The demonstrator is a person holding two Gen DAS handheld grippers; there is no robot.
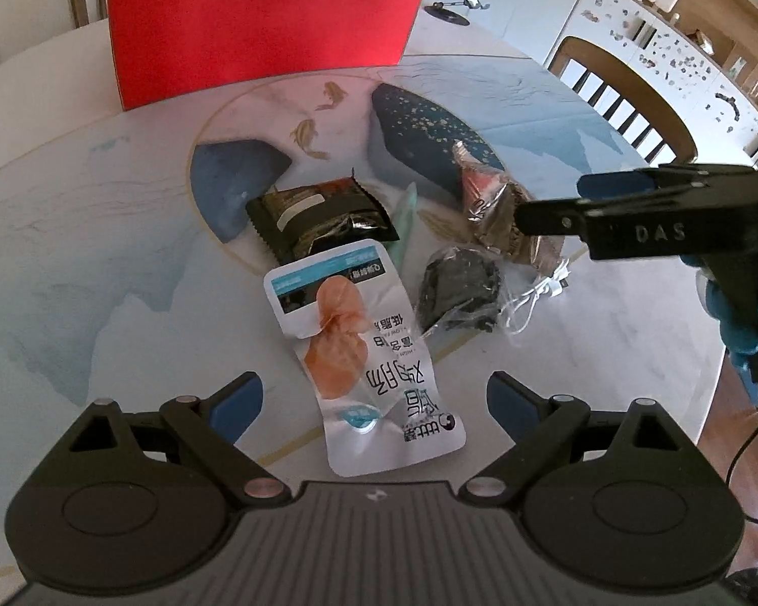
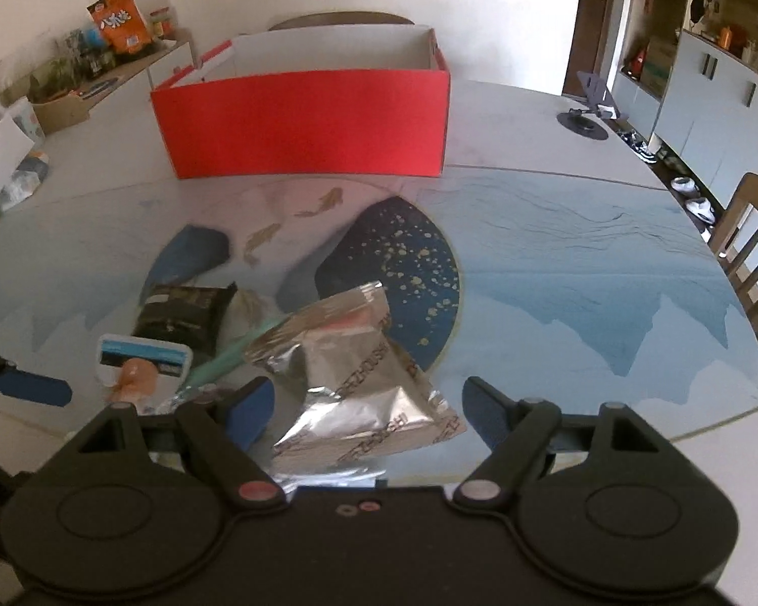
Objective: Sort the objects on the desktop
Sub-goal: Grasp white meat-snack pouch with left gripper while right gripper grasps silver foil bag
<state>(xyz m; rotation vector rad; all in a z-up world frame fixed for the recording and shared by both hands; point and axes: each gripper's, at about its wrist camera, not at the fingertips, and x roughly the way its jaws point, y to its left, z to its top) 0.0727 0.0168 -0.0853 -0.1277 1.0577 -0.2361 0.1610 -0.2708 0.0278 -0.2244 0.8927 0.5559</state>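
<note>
Scene: snack packets are clustered mid-desk [image 2: 581, 262], before a red box [image 2: 303, 121].
Left reach: white pouch [image 1: 364, 353] is framed lengthwise between the left gripper [image 1: 374, 406] fingers.
Right reach: foil packet [image 2: 359, 379] is framed by the right gripper [image 2: 366, 411].
Fingers: both pairs are spread wide; nothing is held or touched.

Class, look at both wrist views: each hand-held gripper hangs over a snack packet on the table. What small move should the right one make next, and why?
Probably lower a little further and close. The right hand-held gripper is open, its pads either side of the silver foil packet but not pressing it. The packet still lies on the table, and the red box stands open beyond.
</note>
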